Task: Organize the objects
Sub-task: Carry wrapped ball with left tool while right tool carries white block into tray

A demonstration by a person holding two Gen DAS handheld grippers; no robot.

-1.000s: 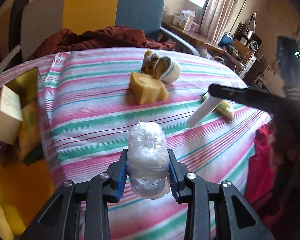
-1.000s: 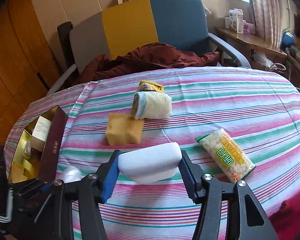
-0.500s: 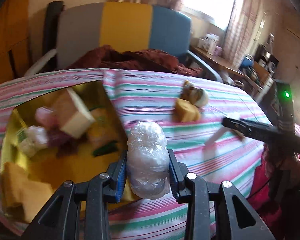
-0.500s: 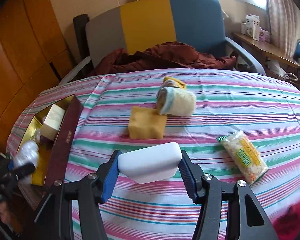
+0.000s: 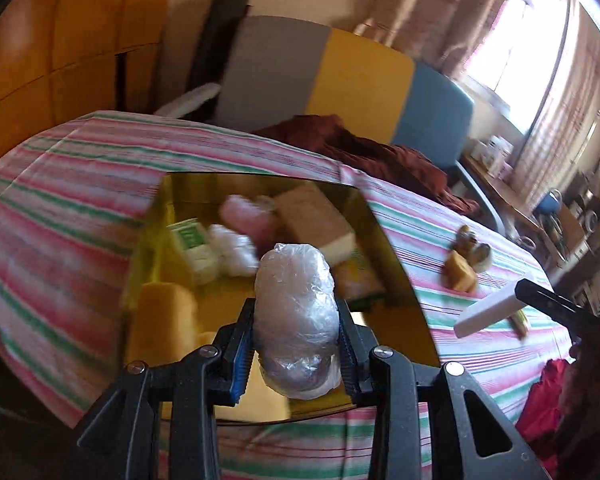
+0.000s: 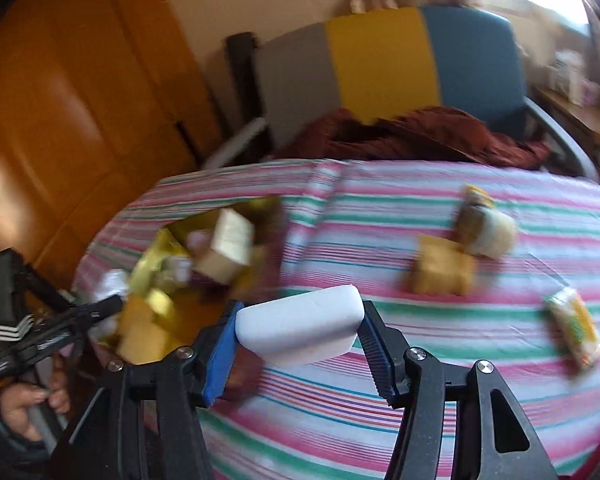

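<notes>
My left gripper [image 5: 294,310] is shut on a clear plastic-wrapped bundle [image 5: 294,296] and hangs over the open gold box [image 5: 400,292]. Inside the box lie a tan carton, pink and white wrapped items, a green-and-white pack and yellow sponges. In the right wrist view my right gripper [image 6: 298,320] is shut on a white rounded block [image 6: 300,328] above the striped tablecloth [image 6: 380,400], just right of the gold box [image 6: 160,252]. The left gripper [image 6: 112,304] shows at the left edge, held by a person's hand [image 6: 24,400]. The white block [image 5: 488,314] also appears at the right of the left wrist view.
A yellow sponge [image 6: 440,272], a rolled towel [image 6: 488,232] and a snack packet [image 6: 572,328] lie on the cloth to the right. A grey, yellow and blue chair [image 6: 380,64] with a maroon cloth [image 6: 420,136] stands behind the table. Wooden panelling fills the left.
Both grippers have swung left with their loads. The left one, earlier over bare cloth, now hangs over the gold box. The right one has come close beside the box.
</notes>
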